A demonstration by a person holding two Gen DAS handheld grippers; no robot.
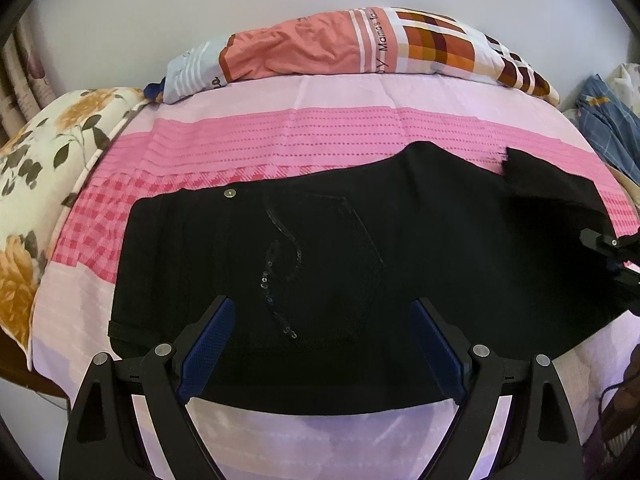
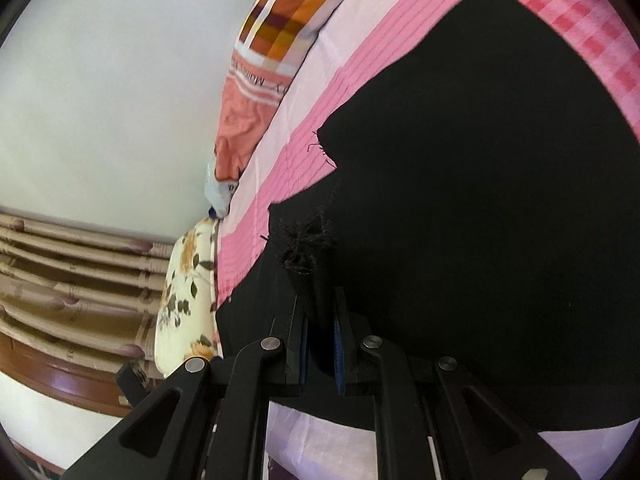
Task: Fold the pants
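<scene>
Black pants (image 1: 320, 248) lie flat on the pink bed cover (image 1: 280, 140), waistband to the left, a back pocket with sequins facing up. My left gripper (image 1: 322, 316) is open above the seat of the pants, holding nothing. My right gripper (image 2: 318, 304) is shut on a frayed leg hem (image 2: 306, 244) of the pants (image 2: 480, 200) and holds it lifted over the rest of the fabric. The right gripper also shows at the right edge of the left wrist view (image 1: 612, 252), with a leg folded back (image 1: 552, 184).
A colourful patchwork pillow (image 1: 360, 44) lies at the far edge of the bed against a white wall. A floral pillow (image 1: 48, 168) lies at the left. Blue checked cloth (image 1: 608, 120) is at the right. A curtain (image 2: 72, 272) hangs beyond the bed.
</scene>
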